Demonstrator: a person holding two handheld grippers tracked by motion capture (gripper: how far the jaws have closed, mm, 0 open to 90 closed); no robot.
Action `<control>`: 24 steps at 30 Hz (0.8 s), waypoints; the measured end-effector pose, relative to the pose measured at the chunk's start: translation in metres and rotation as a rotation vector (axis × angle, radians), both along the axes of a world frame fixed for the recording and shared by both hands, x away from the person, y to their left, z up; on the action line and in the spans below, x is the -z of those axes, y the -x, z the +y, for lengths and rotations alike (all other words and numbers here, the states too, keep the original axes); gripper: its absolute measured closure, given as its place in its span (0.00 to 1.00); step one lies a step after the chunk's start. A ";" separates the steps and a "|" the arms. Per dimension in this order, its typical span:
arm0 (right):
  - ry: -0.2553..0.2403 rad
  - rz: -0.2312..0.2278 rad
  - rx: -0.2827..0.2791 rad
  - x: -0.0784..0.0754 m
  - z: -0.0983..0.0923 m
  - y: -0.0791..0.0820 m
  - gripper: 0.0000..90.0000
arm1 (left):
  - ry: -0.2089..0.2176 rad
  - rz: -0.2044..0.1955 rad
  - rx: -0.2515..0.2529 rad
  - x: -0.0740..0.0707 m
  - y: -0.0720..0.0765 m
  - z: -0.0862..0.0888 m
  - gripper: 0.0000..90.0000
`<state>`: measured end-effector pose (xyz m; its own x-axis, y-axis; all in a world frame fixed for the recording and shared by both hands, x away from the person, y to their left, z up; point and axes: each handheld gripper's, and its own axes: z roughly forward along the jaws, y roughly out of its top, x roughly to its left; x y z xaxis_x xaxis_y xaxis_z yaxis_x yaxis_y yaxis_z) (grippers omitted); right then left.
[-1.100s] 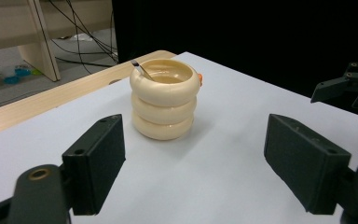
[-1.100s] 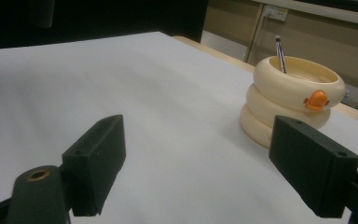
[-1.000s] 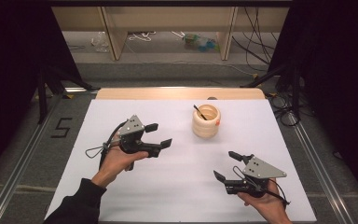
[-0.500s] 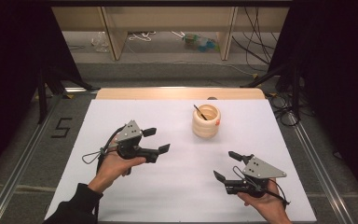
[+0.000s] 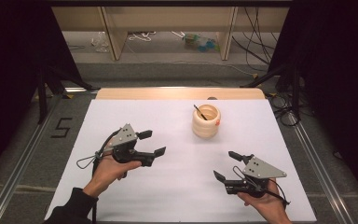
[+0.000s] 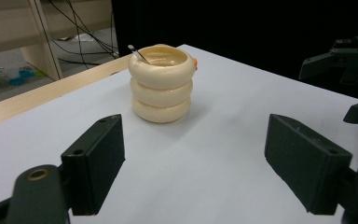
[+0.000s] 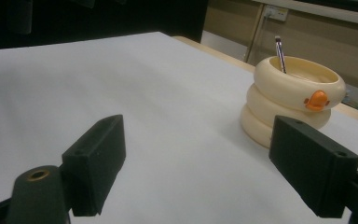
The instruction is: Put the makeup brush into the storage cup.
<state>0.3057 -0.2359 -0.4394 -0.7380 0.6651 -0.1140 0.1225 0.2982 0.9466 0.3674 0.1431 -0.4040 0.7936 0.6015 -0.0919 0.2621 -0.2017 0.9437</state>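
Jaws on both grippers are standing wide apart with nothing between them. The left gripper [image 5: 150,143] is hovering over the white table [image 5: 168,196] at its left middle, held in the person's left hand [image 5: 109,169], and it is pointing toward the cream ringed cup [image 5: 206,121]. The right gripper [image 5: 226,165] is sitting low near the front right, cradled from below by the right hand [image 5: 263,203], its jaws aimed up the table and leftward.

In the left gripper view the cup [image 6: 161,84] is standing upright ahead of the jaws and left of the gap's centre, well apart from them, with bare table between. A thin dark stick [image 6: 138,53] is leaning out over its rim. In the right gripper view the same cup [image 7: 292,100] is sitting off to the right, partly behind the right-hand jaw, showing a small orange beak-like tab [image 7: 316,100] on its top ring — the stick [image 7: 280,53] is rising from the far side of the opening.

Judging from this, the work is at its approach stage: neither gripper is touching anything, and the cup with its stick looks like the target. The left gripper is lying nearer and is better lined up. The next move would probably call for carrying it forward, then either straddling the cup's body or coming down over the rim to pinch the stick — a narrow target that would need careful centring.
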 end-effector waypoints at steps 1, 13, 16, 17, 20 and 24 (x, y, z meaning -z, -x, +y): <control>0.003 0.004 -0.004 0.000 0.000 0.000 0.22 | 0.003 0.005 -0.005 0.001 0.001 0.001 0.22; 0.002 0.001 -0.004 0.000 -0.001 0.000 0.21 | -0.015 -0.013 -0.011 0.007 0.006 0.009 0.22; 0.000 -0.001 -0.004 0.000 -0.001 0.000 0.21 | -0.011 -0.007 -0.019 0.010 0.009 0.011 0.22; 0.000 0.000 -0.005 -0.001 -0.001 0.000 0.21 | -0.014 -0.011 -0.019 0.011 0.011 0.012 0.22; 0.002 0.001 -0.009 -0.001 0.000 0.000 0.21 | -0.015 -0.022 -0.021 0.013 0.014 0.017 0.22; 0.001 0.000 -0.011 0.000 0.000 0.000 0.21 | -0.244 -0.292 -0.119 0.008 0.008 0.045 0.22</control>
<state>0.3058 -0.2363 -0.4392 -0.7452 0.6570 -0.1144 0.1196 0.3004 0.9463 0.3597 0.1881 -0.4122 0.6884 0.6674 0.2841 0.0251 -0.4135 0.9102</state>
